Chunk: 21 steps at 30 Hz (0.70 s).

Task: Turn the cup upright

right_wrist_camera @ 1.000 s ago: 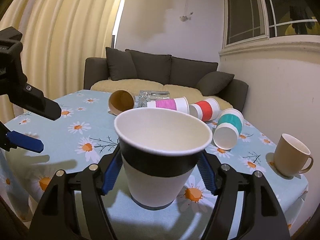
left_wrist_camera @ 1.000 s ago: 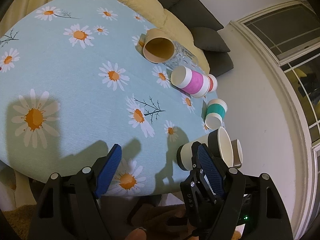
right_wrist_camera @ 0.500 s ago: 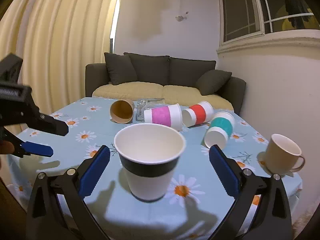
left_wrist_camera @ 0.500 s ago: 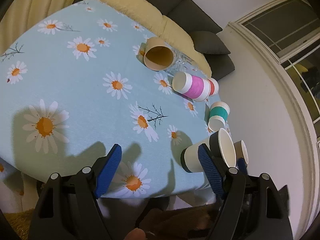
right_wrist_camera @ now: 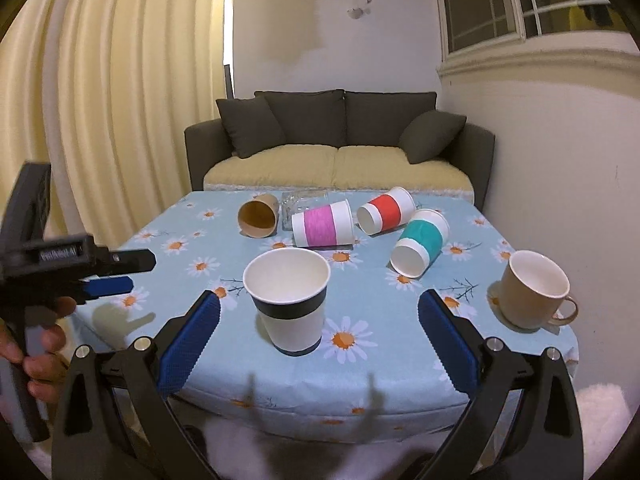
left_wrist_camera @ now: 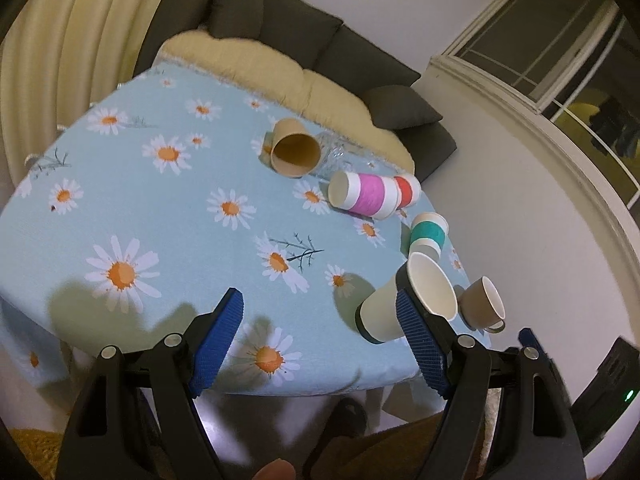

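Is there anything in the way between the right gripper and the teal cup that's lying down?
Partly. The black-banded cup stands upright just ahead of the open right gripper, a little left of the straight line to the teal cup. The mug sits off to the right. The blue tablecloth between them looks bare.

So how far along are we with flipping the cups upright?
Done: the black-banded cup stands upright, beside the upright mug. In hand: nothing; the right gripper and left gripper are open. Left: the brown cup, pink cup, red cup and teal cup lie on their sides.
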Tool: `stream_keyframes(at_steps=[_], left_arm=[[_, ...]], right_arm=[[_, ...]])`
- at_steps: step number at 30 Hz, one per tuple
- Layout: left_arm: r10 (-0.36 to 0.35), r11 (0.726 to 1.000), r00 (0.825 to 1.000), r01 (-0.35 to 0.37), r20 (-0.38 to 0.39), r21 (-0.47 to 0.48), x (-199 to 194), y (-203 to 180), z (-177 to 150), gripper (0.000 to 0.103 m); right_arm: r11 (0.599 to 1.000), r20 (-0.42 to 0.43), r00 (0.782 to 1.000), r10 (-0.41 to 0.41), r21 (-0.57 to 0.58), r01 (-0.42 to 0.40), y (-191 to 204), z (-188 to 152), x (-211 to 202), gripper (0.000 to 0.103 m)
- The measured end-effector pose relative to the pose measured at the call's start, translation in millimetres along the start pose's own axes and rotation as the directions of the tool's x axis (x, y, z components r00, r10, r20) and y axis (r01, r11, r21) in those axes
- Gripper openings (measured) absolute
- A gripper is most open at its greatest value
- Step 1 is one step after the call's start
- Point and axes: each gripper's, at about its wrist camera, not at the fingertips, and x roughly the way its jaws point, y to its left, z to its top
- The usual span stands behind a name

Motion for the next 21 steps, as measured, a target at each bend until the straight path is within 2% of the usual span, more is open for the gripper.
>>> stream_keyframes(at_steps=[5,7,11,14,17,21], left_arm=[[0.018,0.994,0.999,-0.022,0.036,0.110,-11,-24,-11,0.078],[0.030,0.983,0.998,-0.039,0.056,0.178,-15,-37,-16,0.082],[0.019,0.933,0.994,-0.058,0.111,0.356,-30,-69,-30,0.083],[0.002,0.895,0.991,-0.061,0.132,0.441,-39,-85,-36,0.083],[0.005,0.869,0.991,-0.072,0.137,0.489,-44,-95,-40,0.095],[0.007,0.840,0.989,-0.084,0.145,0.536,-49,-101,-46,0.097]], right_arm=[[0.999,0.027,0.999,0.036,-0.036,-0.035,-16,19,-22,0.098],[0.996,0.048,0.997,0.068,-0.059,-0.065,-22,27,-31,0.098],[0.987,0.110,0.989,0.100,-0.136,-0.085,-35,45,-53,0.098],[0.976,0.118,0.983,0.140,-0.183,-0.117,-44,51,-60,0.098],[0.962,0.106,0.975,0.194,-0.214,-0.168,-52,49,-57,0.098],[0.949,0.061,0.968,0.242,-0.221,-0.223,-62,41,-45,0.098]])
